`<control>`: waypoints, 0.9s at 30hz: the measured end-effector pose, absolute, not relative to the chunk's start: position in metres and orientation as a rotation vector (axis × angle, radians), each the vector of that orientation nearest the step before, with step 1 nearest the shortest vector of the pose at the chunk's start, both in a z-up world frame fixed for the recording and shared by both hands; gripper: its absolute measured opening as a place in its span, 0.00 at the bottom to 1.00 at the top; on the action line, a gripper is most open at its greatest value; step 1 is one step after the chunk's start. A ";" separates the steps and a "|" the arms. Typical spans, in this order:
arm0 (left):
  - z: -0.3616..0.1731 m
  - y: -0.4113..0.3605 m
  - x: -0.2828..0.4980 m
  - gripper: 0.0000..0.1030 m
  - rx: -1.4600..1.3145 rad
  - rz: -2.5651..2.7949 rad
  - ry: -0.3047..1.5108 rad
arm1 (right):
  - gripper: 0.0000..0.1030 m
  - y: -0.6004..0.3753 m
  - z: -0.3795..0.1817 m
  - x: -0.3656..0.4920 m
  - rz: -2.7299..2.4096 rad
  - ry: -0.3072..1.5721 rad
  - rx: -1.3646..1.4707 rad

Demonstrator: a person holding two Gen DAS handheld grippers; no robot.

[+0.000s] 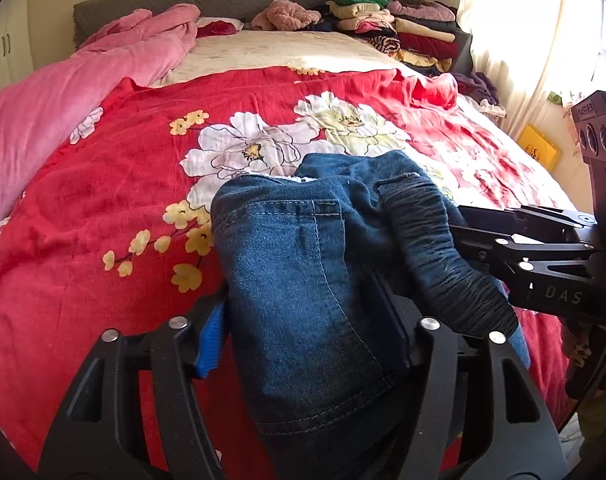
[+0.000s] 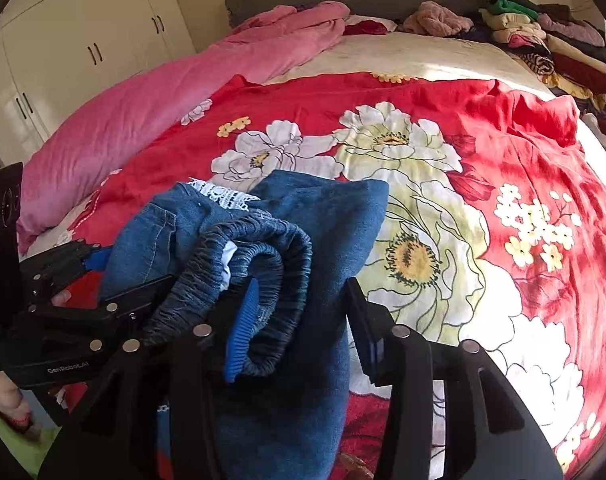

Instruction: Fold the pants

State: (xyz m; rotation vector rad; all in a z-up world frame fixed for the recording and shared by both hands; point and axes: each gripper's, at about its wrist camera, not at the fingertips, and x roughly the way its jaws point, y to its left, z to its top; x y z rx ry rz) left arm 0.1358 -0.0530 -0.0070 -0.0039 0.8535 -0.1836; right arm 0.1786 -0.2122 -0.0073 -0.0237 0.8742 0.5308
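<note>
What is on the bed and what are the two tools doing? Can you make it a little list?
pants: blue jeans, bunched up on the bed
waistband: dark stretchy band, curled on top
bedcover: red with big white flowers
left tool: open, jeans between its fingers
right tool: open, jeans between its fingers
far corner: stacked folded clothes
pink quilt: along the bed's side

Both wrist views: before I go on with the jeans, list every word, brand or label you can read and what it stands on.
"DAS" on the body of the right gripper, seen from the left wrist; cut off at the edge.
"GenRobot.AI" on the body of the left gripper, seen from the right wrist.
Small print on the camera block above the right gripper: too blurred to read.
The jeans show no readable label.
</note>
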 end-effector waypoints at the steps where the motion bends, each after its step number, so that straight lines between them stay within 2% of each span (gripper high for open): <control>1: -0.008 -0.053 0.136 0.59 -0.008 -0.181 0.858 | 0.54 -0.213 -0.009 0.178 0.518 0.878 -0.029; 5: -0.014 -0.051 0.137 0.64 -0.023 -0.177 0.877 | 0.65 -0.220 -0.018 0.180 0.472 0.908 -0.034; 8: -0.018 -0.049 0.138 0.67 -0.035 -0.179 0.893 | 0.69 -0.225 -0.029 0.184 0.446 0.945 -0.023; 22: -0.027 -0.042 0.133 0.73 -0.090 -0.181 0.915 | 0.73 -0.232 -0.034 0.181 0.427 0.956 0.020; 25: -0.023 -0.042 0.129 0.73 -0.085 -0.178 0.903 | 0.85 -0.238 -0.029 0.178 0.416 0.944 0.042; 27: -0.021 -0.040 0.125 0.80 -0.091 -0.175 0.896 | 0.85 -0.241 -0.025 0.175 0.424 0.935 0.050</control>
